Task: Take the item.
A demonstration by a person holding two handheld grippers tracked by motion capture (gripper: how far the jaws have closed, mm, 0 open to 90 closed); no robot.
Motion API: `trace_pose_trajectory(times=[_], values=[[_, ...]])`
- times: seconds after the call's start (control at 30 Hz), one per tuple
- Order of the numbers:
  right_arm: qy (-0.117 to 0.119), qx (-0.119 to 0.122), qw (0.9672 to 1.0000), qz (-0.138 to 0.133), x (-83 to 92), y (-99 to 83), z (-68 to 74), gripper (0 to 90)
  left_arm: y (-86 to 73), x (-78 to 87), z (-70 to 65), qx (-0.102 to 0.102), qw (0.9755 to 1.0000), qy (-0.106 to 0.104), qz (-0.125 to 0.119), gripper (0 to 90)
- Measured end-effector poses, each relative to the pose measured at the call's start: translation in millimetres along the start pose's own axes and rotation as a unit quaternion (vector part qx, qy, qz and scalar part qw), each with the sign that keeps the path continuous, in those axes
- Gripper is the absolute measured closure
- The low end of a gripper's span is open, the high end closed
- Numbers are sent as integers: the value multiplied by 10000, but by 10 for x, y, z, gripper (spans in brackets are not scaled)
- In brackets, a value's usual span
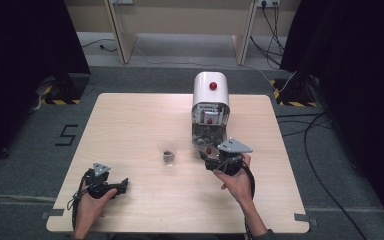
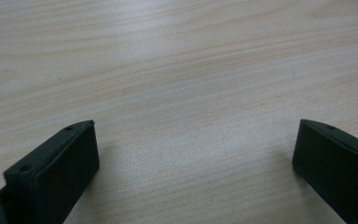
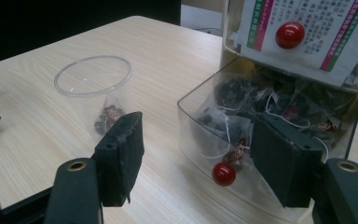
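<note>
Left half of the table (image 1: 125,125): bare wood, open to pass.
Centre: a clear plastic cup (image 1: 168,150) stands alone, with open lanes on both sides.
Upper centre right: white dispenser (image 1: 210,107) blocks the way; its clear tray (image 3: 223,140) juts toward the lower edge.
Right gripper (image 1: 211,159): just before the tray, jaws apart.
Left gripper (image 1: 122,187): lower left, bare wood ahead.

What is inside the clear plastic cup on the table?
The clear plastic cup holds one mesh tea bag with dark reddish contents; the right hand-held gripper's finger covers its lower edge.
</note>
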State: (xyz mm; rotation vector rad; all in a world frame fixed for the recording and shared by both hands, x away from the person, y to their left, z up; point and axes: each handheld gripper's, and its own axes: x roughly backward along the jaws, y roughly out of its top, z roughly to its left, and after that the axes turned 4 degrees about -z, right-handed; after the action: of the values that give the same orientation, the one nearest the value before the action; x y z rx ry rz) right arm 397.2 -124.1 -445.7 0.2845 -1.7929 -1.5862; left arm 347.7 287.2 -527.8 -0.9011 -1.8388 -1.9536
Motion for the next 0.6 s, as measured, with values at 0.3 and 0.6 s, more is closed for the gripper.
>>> trace_pose_trajectory(times=[0.3,0.6], values=[[-46,-2,10000,21,80,-51,-23,346,0,0,1,1,10000,-5,0,0],[-99,-3,9999,128,172,-147,-61,337,0,0,1,1,10000,-4,1,0]])
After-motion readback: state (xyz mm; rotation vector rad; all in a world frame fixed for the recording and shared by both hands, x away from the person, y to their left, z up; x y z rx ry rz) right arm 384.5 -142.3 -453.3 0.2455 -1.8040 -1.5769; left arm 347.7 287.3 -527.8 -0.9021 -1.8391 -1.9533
